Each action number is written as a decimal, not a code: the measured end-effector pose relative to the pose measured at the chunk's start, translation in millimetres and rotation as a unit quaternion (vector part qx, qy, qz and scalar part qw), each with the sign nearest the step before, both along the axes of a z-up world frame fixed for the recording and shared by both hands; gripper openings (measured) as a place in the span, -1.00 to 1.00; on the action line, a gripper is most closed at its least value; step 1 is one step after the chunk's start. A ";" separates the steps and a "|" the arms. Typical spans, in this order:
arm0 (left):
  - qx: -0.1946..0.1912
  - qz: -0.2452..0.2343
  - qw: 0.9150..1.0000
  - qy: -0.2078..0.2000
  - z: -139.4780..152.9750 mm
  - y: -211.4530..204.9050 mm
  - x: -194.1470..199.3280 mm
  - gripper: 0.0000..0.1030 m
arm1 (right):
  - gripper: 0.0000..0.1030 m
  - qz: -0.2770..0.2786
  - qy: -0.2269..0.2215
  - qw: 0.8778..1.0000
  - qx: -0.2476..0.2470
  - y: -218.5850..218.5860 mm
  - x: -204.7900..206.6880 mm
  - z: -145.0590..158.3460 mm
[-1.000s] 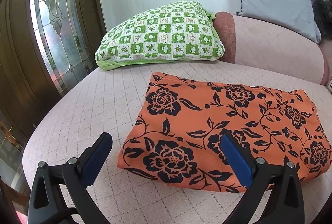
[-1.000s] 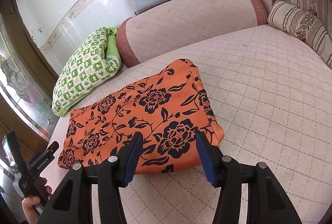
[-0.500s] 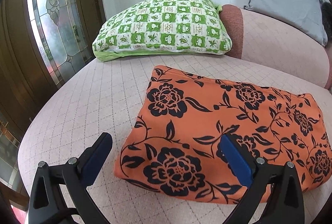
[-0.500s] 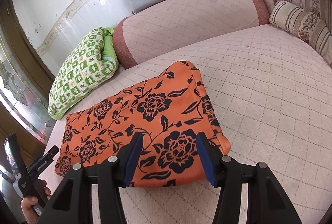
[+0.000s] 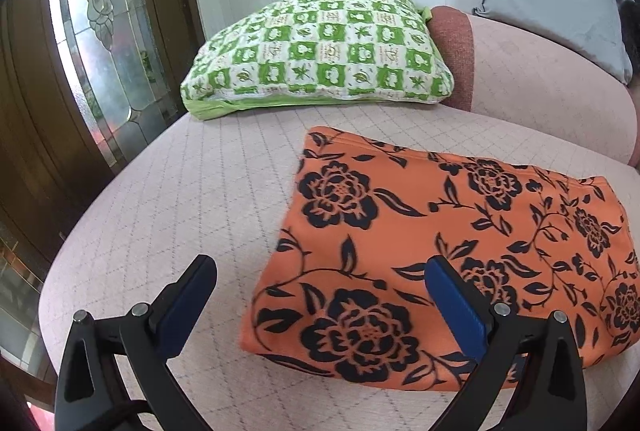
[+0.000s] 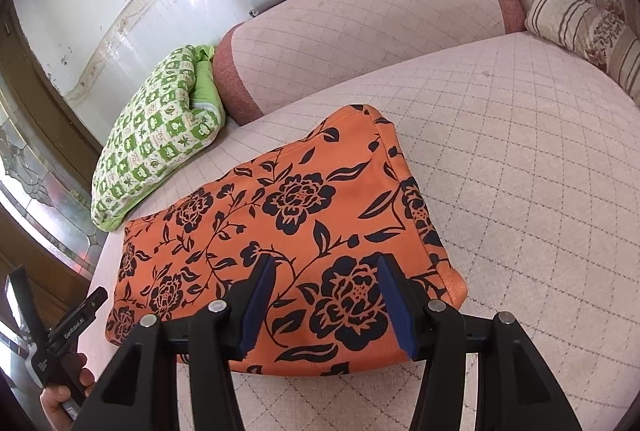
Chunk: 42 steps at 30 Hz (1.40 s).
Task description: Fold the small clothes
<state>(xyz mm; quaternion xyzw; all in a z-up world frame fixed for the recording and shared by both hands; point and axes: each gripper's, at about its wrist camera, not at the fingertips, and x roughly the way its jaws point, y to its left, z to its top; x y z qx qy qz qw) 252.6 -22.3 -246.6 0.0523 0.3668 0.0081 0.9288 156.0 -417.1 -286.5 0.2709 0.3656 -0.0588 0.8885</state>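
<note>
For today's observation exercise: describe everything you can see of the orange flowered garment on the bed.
The orange garment is soft cloth printed with black roses and vines. It lies folded into a rough rectangle, fairly flat with layered edges on one side, on the pink quilted bed cover. Nothing grips it; both grippers' jaws stand open near its front edge.

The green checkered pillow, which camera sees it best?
The left wrist view. There the green checkered pillow faces the camera, its whole patterned top showing, leaning by the sofa back. The right wrist view catches it sideways and farther off, at the left edge.
</note>
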 end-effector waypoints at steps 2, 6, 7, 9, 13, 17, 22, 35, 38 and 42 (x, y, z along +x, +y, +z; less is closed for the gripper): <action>-0.002 0.004 1.000 0.001 -0.2 5.1 0.9 1.00 | 0.10 0.000 0.001 1.000 -0.002 0.1 0.0 -0.5; -0.008 0.014 1.000 0.005 -0.4 11.7 3.1 1.00 | 0.10 -0.002 0.002 1.000 -0.008 -0.3 -0.8 -0.4; -0.008 0.016 1.000 0.005 -0.6 12.7 3.6 1.00 | 0.10 -0.004 0.002 1.000 -0.009 -0.9 -0.8 -0.7; -0.007 0.018 1.000 0.006 -1.4 13.7 4.6 1.00 | 0.10 -0.006 0.005 1.000 -0.009 -2.7 -0.4 -1.9; -0.010 0.018 1.000 0.012 -3.5 15.1 6.9 1.00 | 0.10 -0.010 0.007 1.000 -0.010 -6.9 -0.7 -2.6; -0.010 0.018 1.000 0.012 -4.1 14.3 7.2 1.00 | 0.10 -0.013 0.007 1.000 -0.011 -11.2 -1.7 -2.5; -0.007 0.014 1.000 0.013 -5.3 8.8 7.6 1.00 | 0.10 -0.017 0.007 1.000 -0.012 -16.0 -4.6 -2.5; -0.007 0.014 1.000 0.014 -6.5 0.8 7.3 1.00 | 0.10 -0.028 0.009 0.999 -0.013 -27.4 -10.5 -2.6; -0.003 0.012 1.000 0.014 -7.2 -2.6 7.0 1.00 | 0.10 -0.028 0.009 0.999 -0.015 -29.1 -11.4 -2.6; 0.000 0.014 1.000 0.014 -8.2 -3.8 7.5 1.00 | 0.10 -0.031 0.010 0.999 -0.015 -32.3 -13.1 -2.8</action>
